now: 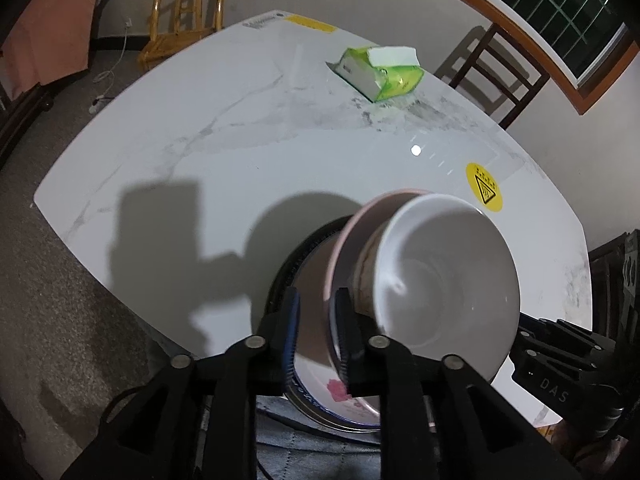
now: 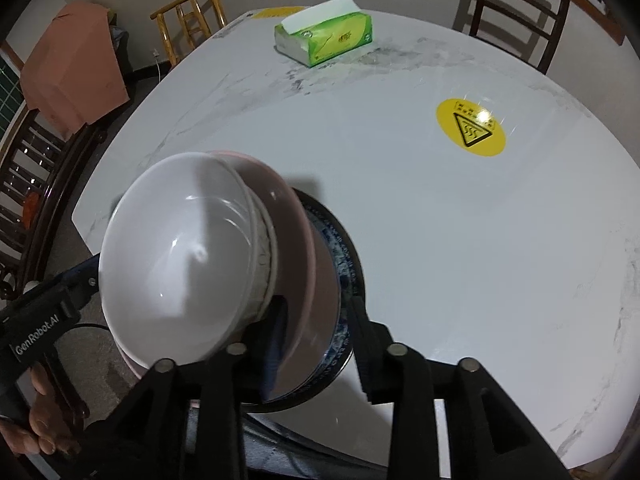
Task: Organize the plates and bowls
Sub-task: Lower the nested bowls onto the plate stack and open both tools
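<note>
Near the yellow warning sticker [image 2: 471,127], at the table [image 2: 440,240] edge, a stack is seen: white bowl [image 1: 444,280] nested on pink plate [image 2: 298,248], blue-rimmed plate [image 2: 344,264] beneath, prob. to save space. Left gripper [image 1: 316,332] & right gripper [image 2: 316,344] are set astride the plate rims, jaws slightly parted; pad contact can't be told.

The white bowl [image 1: 444,280] sat in a pale pink plate [image 2: 298,248], over a plate with a blue patterned rim [image 2: 346,264] and a pink flower print [image 1: 337,390]. Beyond that stack, the table [image 2: 440,240] was white marble with grey veins, bearing a yellow round sticker with a black triangle [image 2: 471,127] and a green-and-white tissue pack [image 2: 325,38].
</note>
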Action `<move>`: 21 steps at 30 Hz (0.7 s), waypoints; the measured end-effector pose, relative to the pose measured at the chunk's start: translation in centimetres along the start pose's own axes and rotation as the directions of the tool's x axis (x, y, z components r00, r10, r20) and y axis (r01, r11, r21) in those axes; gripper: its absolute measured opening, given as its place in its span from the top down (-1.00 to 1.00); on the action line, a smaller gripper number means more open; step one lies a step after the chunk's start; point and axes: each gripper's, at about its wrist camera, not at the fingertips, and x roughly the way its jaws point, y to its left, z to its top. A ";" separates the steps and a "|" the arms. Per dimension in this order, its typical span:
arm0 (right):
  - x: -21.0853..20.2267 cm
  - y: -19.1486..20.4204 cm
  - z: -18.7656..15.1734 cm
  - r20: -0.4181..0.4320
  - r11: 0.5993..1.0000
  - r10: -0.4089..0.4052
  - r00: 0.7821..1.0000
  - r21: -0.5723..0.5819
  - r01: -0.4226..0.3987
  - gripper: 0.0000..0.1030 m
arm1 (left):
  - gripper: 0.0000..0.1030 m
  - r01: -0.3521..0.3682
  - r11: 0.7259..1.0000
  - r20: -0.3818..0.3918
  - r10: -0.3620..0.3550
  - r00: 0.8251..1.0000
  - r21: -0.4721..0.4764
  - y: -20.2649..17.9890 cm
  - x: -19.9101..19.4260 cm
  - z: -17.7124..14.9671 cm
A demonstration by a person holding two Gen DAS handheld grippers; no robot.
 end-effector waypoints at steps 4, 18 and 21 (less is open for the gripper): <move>-1.1 -0.5 -0.3 0.041 1.000 0.003 0.999 -0.001 -0.003 0.13 | 0.45 0.002 1.000 0.033 -0.003 0.999 0.013 0.3 -0.8 -0.2; -5.4 -1.1 -3.9 0.265 1.000 -0.013 0.964 -0.013 0.017 -0.23 | -0.04 -0.025 0.999 0.166 0.017 0.986 0.042 0.2 -4.6 -3.1; -6.0 -1.0 -5.0 0.312 1.000 -0.006 0.950 -0.020 0.013 -0.27 | -0.19 -0.072 0.996 0.213 0.059 0.975 0.055 0.0 -5.4 -4.3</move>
